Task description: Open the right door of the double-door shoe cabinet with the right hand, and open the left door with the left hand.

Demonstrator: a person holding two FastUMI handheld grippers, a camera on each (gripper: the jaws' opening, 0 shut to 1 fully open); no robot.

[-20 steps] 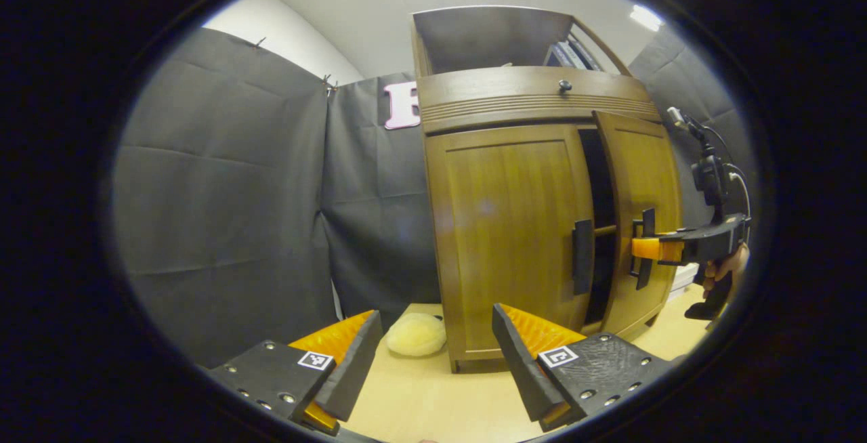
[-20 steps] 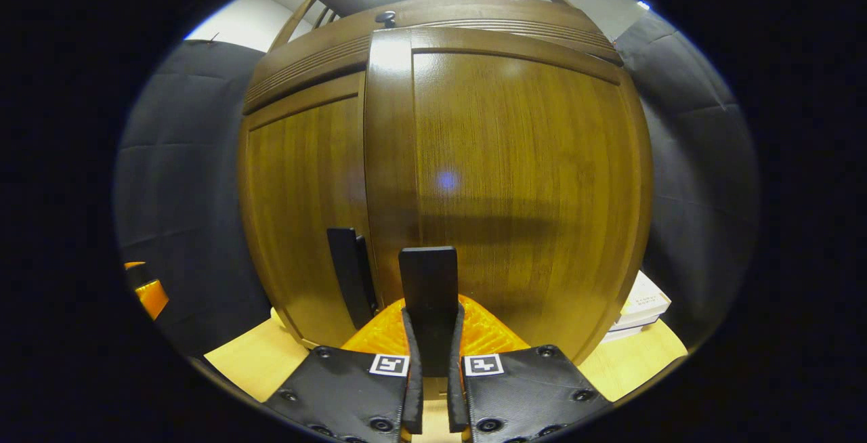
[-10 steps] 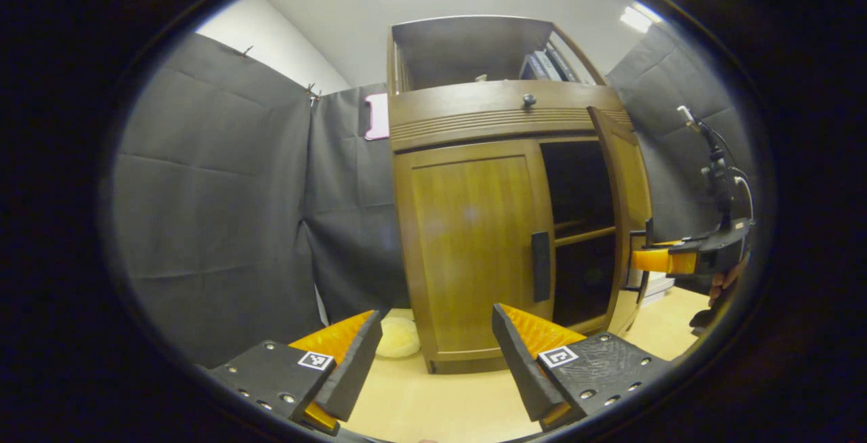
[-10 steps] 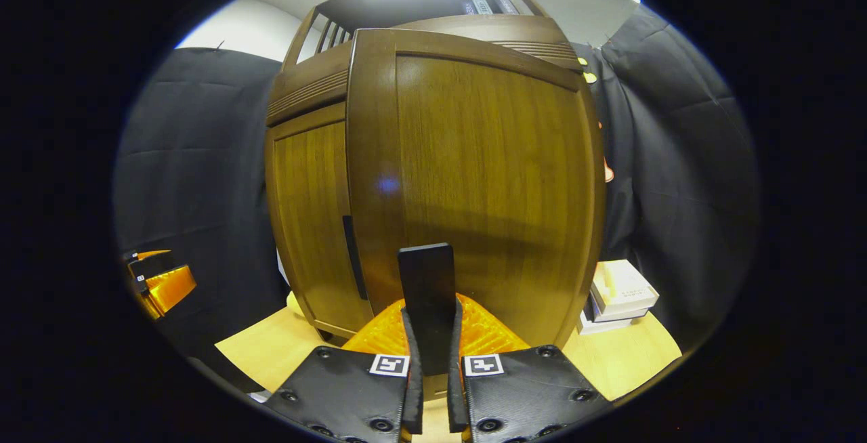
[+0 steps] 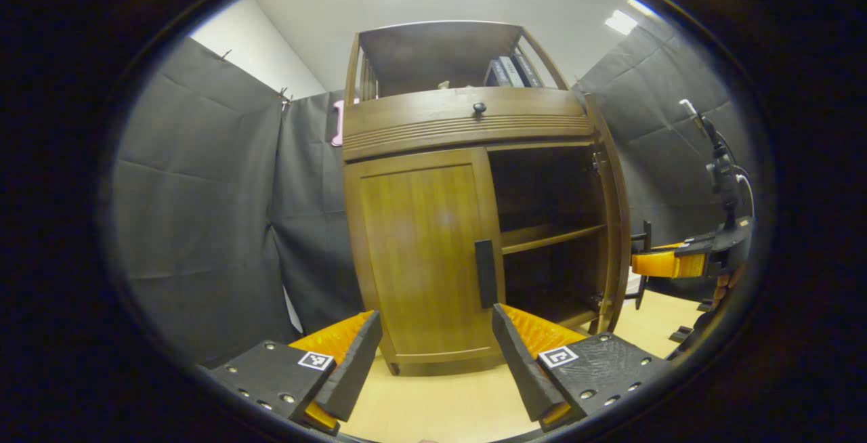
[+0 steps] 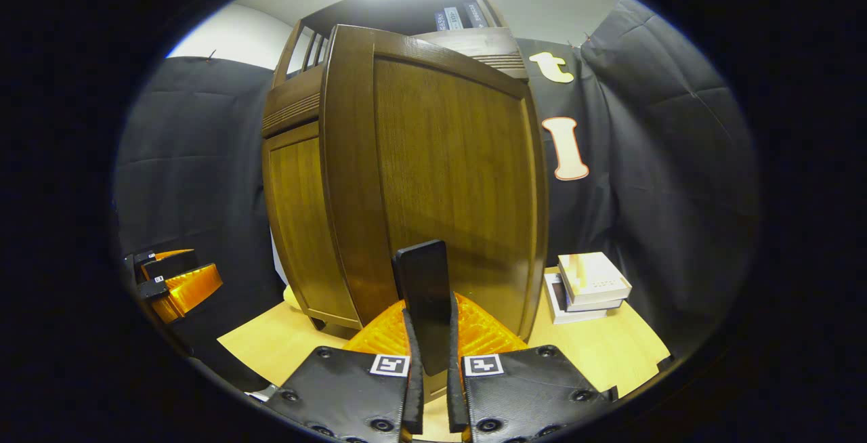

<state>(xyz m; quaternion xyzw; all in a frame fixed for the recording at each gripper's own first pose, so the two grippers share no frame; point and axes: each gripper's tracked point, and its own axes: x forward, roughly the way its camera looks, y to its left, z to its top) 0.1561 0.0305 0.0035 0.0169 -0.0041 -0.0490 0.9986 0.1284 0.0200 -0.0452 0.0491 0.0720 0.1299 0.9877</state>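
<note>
In the right gripper view, the right gripper sits at six o'clock with its jaws drawn narrow, both fingers pressed on the flat black bar handle of the swung-out right door, a brown wooden panel with a raised frame that stands upright just beyond the fingertips. At nine o'clock in that view the left gripper hangs well apart from the cabinet, in front of the black cloth wall. At four o'clock a small stack of white boxes rests on the pale wooden floor beside the door's far edge. In the left gripper view, the left gripper sits at six o'clock with its jaws wide and nothing between them, held near but apart from the brown wooden double-door shoe cabinet. Just beyond its fingers stands the closed left door, its black vertical handle toward five o'clock from the panel's middle. At three o'clock the right door is seen nearly edge-on, with the right gripper on its outer side. Between the doors the dark interior shows one wooden shelf. Above the doors runs a drawer front with a small dark round knob, and in the open top shelf at twelve o'clock lean several dark books.
</note>
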